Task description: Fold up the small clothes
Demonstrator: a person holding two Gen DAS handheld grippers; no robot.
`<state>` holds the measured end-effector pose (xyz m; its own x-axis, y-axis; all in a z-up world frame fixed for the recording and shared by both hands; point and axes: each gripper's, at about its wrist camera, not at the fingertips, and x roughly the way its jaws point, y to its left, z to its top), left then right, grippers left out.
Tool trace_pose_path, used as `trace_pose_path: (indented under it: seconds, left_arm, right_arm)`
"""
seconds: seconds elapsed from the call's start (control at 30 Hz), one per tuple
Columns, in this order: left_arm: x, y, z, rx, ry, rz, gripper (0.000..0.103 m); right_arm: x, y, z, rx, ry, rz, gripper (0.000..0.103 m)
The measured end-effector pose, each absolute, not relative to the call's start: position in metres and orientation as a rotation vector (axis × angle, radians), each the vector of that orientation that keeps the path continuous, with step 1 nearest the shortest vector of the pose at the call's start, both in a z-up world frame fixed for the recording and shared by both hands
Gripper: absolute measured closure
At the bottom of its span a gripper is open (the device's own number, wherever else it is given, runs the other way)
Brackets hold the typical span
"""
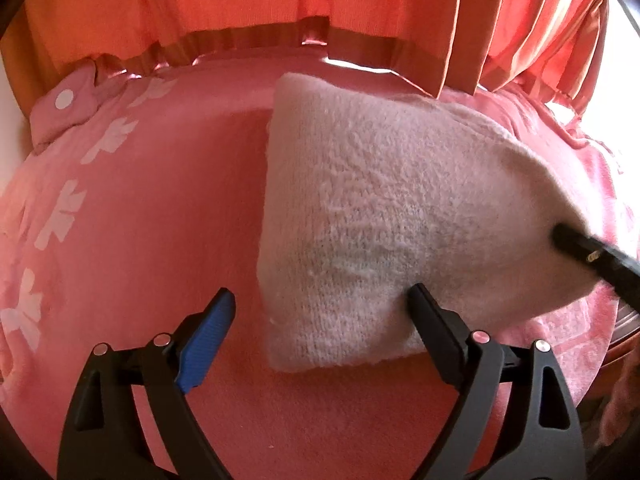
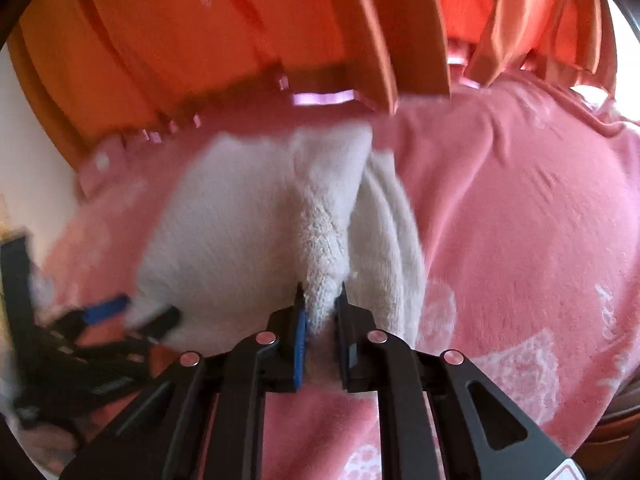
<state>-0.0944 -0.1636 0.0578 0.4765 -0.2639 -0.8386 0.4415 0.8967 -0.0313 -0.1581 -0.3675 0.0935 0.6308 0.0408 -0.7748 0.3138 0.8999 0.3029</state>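
A small white fluffy knitted garment (image 1: 384, 216) lies folded on a pink towel-covered surface (image 1: 160, 208). My left gripper (image 1: 320, 312) is open, its jaws wide apart over the garment's near left corner, the right finger (image 1: 432, 328) touching the fabric. My right gripper (image 2: 320, 312) is shut on a bunched edge of the white garment (image 2: 320, 256), which shows folded layers in the right wrist view. The right gripper's tip (image 1: 580, 248) shows at the garment's right edge in the left wrist view. The left gripper (image 2: 120, 312) appears blurred at lower left in the right wrist view.
Orange pleated curtains (image 1: 320, 8) hang behind the surface. A pink dotted cloth (image 1: 64, 108) lies at the back left. The pink towel has white flower prints (image 1: 60, 208) along its left side and white patterns (image 2: 520, 368) at the right.
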Motion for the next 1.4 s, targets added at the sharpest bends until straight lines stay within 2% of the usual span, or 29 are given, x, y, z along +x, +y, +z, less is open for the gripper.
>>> trace_pose_path:
  seconds: [0.13, 0.27, 0.37, 0.4, 0.43, 0.5, 0.6, 0.9, 0.97, 1.0, 1.03, 1.07, 1.1, 1.13, 1.2, 1.4]
  left_arm:
    - [-0.089, -0.164, 0.044, 0.196, 1.023, -0.426, 0.013]
    - [-0.092, -0.158, 0.052, 0.157, 1.011, -0.448, 0.015]
    - [-0.086, -0.147, 0.072, 0.074, 0.970, -0.482, 0.011]
    - [-0.081, -0.143, 0.079, 0.034, 0.963, -0.499, 0.007]
    - [-0.075, -0.142, 0.082, 0.008, 0.963, -0.511, 0.006]
    - [-0.058, -0.141, 0.078, -0.047, 0.997, -0.528, 0.005]
    - [-0.036, -0.144, 0.059, -0.125, 1.085, -0.547, 0.005]
    - [-0.012, -0.157, 0.011, -0.337, 1.256, -0.644, 0.005]
    - [-0.011, -0.160, 0.013, -0.347, 1.263, -0.646, 0.005]
    - [-0.011, -0.163, 0.015, -0.343, 1.266, -0.654, 0.005]
    - [-0.012, -0.167, 0.019, -0.323, 1.263, -0.663, 0.010]
    - [-0.013, -0.169, 0.023, -0.303, 1.254, -0.670, 0.014]
    - [-0.016, -0.172, 0.031, -0.276, 1.235, -0.690, 0.026]
    - [-0.018, -0.173, 0.041, -0.258, 1.211, -0.715, 0.039]
    - [-0.020, -0.175, 0.061, -0.232, 1.171, -0.757, 0.047]
    - [-0.022, -0.160, 0.144, -0.203, 0.988, -0.870, 0.053]
  right_arm:
    - [-0.143, -0.373, 0.034, 0.424, 1.040, -0.194, 0.092]
    - [-0.150, -0.373, 0.055, 0.440, 0.974, -0.191, 0.086]
    - [-0.152, -0.382, 0.070, 0.460, 0.921, -0.209, 0.065]
    - [-0.152, -0.387, 0.072, 0.459, 0.909, -0.228, 0.046]
    - [-0.151, -0.392, 0.073, 0.459, 0.902, -0.243, 0.034]
    - [-0.147, -0.403, 0.070, 0.470, 0.911, -0.273, 0.032]
    - [-0.139, -0.416, 0.055, 0.580, 0.930, -0.227, 0.020]
    - [-0.119, -0.416, 0.006, 0.791, 1.035, -0.100, 0.014]
    - [-0.116, -0.412, 0.008, 0.786, 1.029, -0.098, 0.017]
    - [-0.116, -0.411, 0.011, 0.769, 1.023, -0.102, 0.032]
    - [-0.116, -0.409, 0.016, 0.739, 1.015, -0.118, 0.045]
    - [-0.117, -0.406, 0.025, 0.704, 0.995, -0.127, 0.053]
    - [-0.118, -0.403, 0.032, 0.707, 0.969, -0.100, 0.074]
    - [-0.120, -0.402, 0.041, 0.702, 0.952, -0.100, 0.074]
    - [-0.120, -0.393, 0.066, 0.642, 0.902, -0.107, 0.076]
    - [-0.117, -0.365, 0.156, 0.542, 0.718, -0.056, 0.076]
